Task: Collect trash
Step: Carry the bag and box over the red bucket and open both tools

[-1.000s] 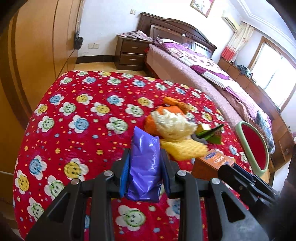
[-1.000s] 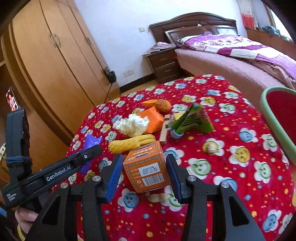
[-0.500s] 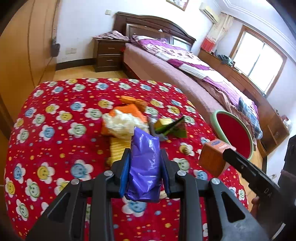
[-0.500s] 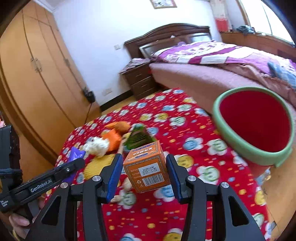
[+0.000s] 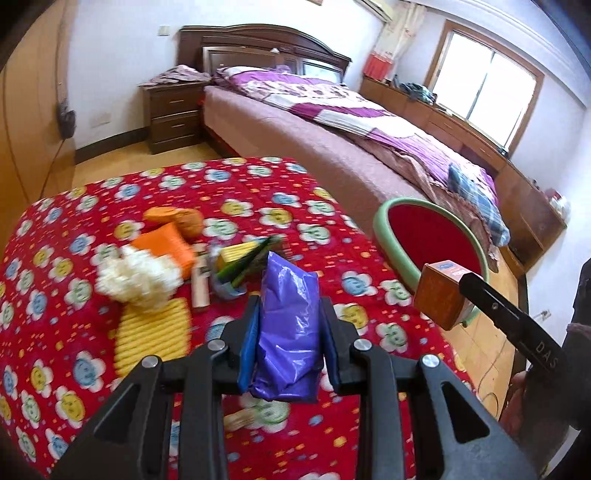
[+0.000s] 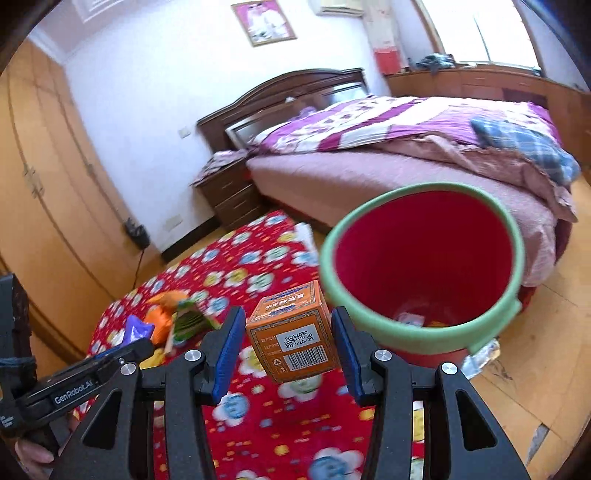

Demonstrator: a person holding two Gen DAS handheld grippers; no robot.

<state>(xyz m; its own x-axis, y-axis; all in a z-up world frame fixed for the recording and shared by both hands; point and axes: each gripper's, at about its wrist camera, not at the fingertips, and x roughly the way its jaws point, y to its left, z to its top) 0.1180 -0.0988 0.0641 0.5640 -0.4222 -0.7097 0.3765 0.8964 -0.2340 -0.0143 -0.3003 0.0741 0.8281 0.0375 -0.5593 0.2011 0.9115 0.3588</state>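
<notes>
Home bedroom. Double bed (image 5: 332, 110) with dark carved headboard (image 5: 258, 44) and purple quilt, matching nightstand (image 5: 173, 114), built-in wooden wardrobe (image 6: 48, 184), framed portrait (image 6: 264, 20) on white wall, curtained window (image 5: 484, 85). Low table under red flower-print cloth (image 5: 74, 229).

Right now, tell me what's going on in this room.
A person with a gripper in each hand is clearing trash off a table with a red flowered cloth. The left gripper is clamped on a crumpled purple plastic bag above the cloth. The right gripper has an orange carton between its fingers, with gaps at both pads, near the rim of the red bin. More litter, including a white wad and a yellow foam sleeve, lies on the cloth.
</notes>
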